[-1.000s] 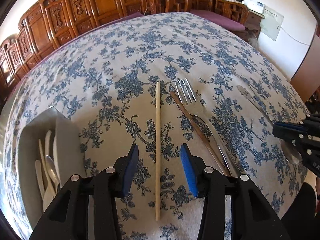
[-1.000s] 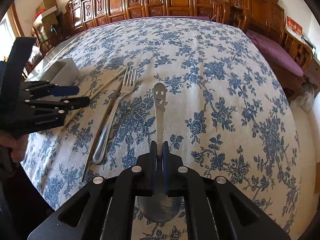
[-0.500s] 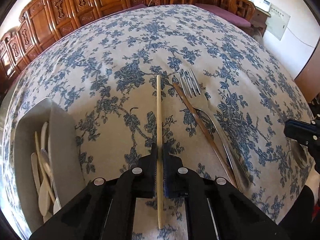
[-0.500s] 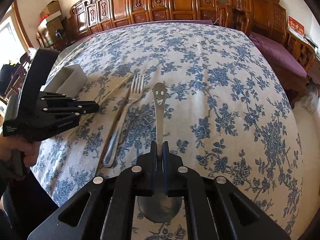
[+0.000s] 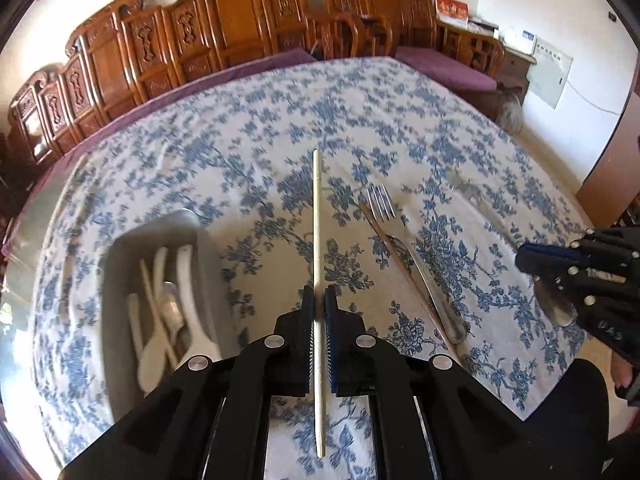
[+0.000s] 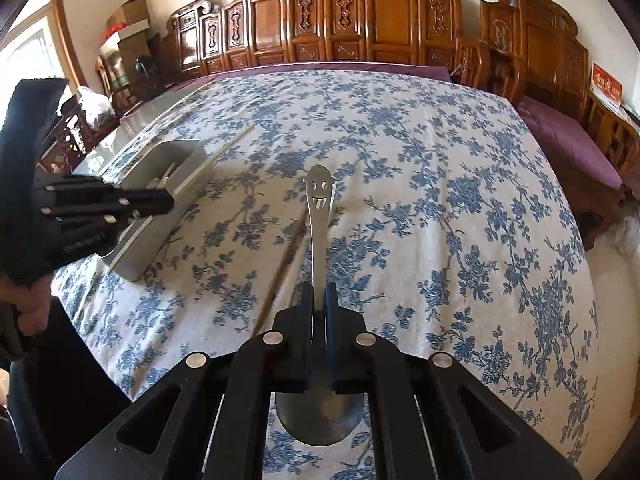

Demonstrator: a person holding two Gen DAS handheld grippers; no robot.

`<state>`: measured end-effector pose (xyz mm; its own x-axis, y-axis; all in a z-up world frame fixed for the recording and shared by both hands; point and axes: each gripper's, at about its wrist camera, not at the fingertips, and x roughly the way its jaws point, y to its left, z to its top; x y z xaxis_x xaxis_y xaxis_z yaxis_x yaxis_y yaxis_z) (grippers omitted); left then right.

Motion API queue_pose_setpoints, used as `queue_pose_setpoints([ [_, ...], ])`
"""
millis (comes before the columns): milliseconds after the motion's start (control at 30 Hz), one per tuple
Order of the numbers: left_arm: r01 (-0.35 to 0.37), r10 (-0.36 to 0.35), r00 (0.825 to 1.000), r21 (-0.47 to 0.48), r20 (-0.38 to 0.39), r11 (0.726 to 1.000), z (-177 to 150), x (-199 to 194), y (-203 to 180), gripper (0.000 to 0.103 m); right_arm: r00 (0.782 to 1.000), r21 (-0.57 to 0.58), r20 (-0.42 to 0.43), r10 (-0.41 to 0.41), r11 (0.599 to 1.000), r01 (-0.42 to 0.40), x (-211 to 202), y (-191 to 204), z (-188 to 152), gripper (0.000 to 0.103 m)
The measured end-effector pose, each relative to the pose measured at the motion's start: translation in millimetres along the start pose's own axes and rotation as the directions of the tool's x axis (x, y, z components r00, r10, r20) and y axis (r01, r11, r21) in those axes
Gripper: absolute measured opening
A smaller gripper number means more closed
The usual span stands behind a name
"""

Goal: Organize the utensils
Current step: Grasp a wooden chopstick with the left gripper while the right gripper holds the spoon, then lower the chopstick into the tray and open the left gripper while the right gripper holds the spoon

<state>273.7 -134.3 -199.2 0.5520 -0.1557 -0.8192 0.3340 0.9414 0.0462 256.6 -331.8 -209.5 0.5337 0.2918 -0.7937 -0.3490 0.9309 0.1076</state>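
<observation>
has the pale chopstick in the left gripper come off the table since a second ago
Yes. The pale chopstick, clamped in the left gripper, has risen: beside the fork still lying on the tablecloth, its tip now reaches farther past the tines.

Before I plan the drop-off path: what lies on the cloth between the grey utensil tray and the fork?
In the left wrist view, only bare floral tablecloth lies between tray and fork; the pale chopstick crossing there is held above it.

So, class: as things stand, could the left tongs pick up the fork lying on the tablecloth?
Probably not yet: the left tongs are shut on a pale chopstick. The fork itself lies uncovered beside a brown chopstick.
</observation>
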Motion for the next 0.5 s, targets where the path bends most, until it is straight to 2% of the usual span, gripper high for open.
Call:
queue_pose_setpoints([
  [233, 0.000, 0.002, 0.999, -0.038, 0.043, 0.999, -8, -26, 20, 0.004, 1.000, -0.040, 0.018, 0.025, 0.999, -0.025, -8, 24, 5, 0.007],
  [500, -0.018, 0.023, 0.999, -0.106, 0.046, 0.994, -23, -36, 68, 0.004, 0.998, -0.091, 0.014, 0.060, 0.994, -0.059, -10, 51, 4, 0.007],
])
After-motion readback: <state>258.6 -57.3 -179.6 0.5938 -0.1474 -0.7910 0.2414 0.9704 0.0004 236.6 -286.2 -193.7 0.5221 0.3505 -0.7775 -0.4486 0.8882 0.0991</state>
